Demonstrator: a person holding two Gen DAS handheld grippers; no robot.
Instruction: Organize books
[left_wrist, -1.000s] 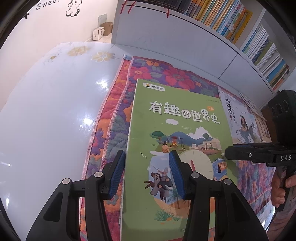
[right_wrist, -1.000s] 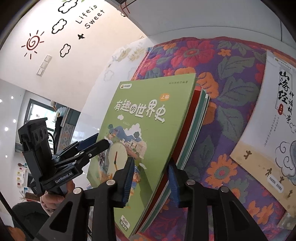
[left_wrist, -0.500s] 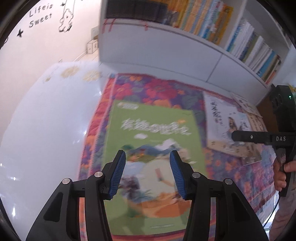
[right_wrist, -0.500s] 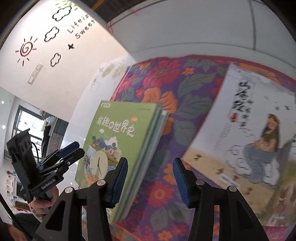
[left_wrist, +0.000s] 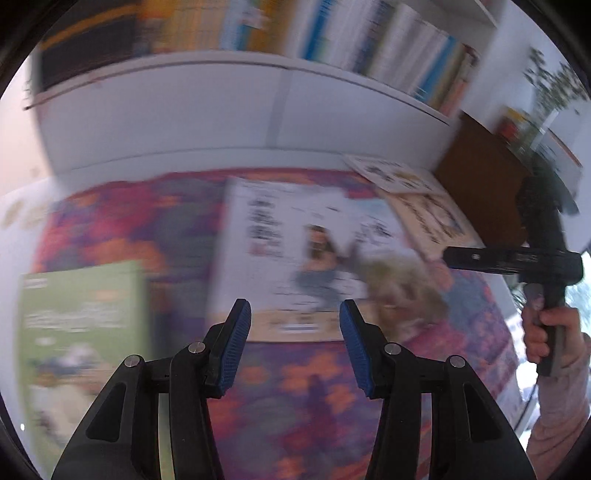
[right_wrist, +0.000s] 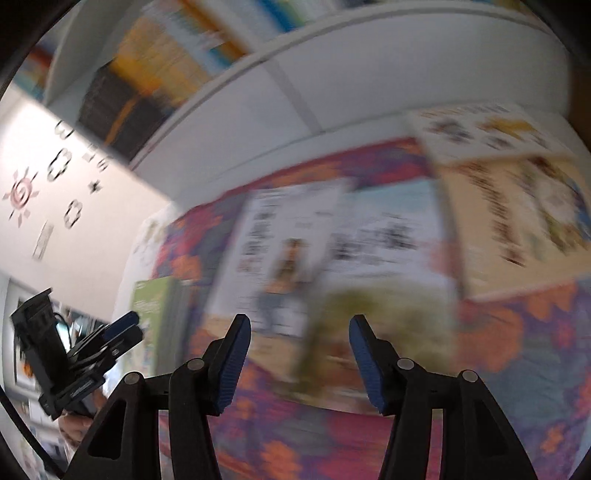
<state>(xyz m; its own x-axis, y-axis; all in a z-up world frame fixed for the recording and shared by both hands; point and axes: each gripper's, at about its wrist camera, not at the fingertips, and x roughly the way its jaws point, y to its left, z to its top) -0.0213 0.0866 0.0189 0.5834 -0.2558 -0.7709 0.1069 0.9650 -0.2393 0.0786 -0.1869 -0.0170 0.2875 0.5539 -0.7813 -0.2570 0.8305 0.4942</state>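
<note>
Two black grippers with blue ribbed pads show in these blurred views, and neither holds anything. In the left wrist view the left gripper (left_wrist: 295, 339) stands with its jaws apart at the bottom centre, over the purple cloth with orange and red flowers (left_wrist: 317, 398) that covers the surface below; only cloth and the near edge of a book show between the pads. The right gripper (right_wrist: 300, 356), at the bottom centre of the right wrist view, is likewise open and empty, and its jaws have just been opening. The green-covered picture book (left_wrist: 81, 321) lies flat on the cloth at the left of the left wrist view, its long axis running from the lower edge of the frame up toward the shelf; in the right wrist view it appears as a narrow green slab at centre left, well apart from both pairs of pads. A white-covered book with black lettering and a drawn figure (left_wrist: 295, 251) lies flat in the middle of the frame just beyond the left gripper, its long axis also running up the frame and its lower edge nearest the pads. Further books overlap it toward the upper right, a cream one with dark lettering (right_wrist: 517, 218) among them. A white bookshelf packed with upright books (left_wrist: 332, 40) crosses the top. At the right edge of the left wrist view a person's hand (left_wrist: 546, 332) grips the handle of the other gripper.
</note>
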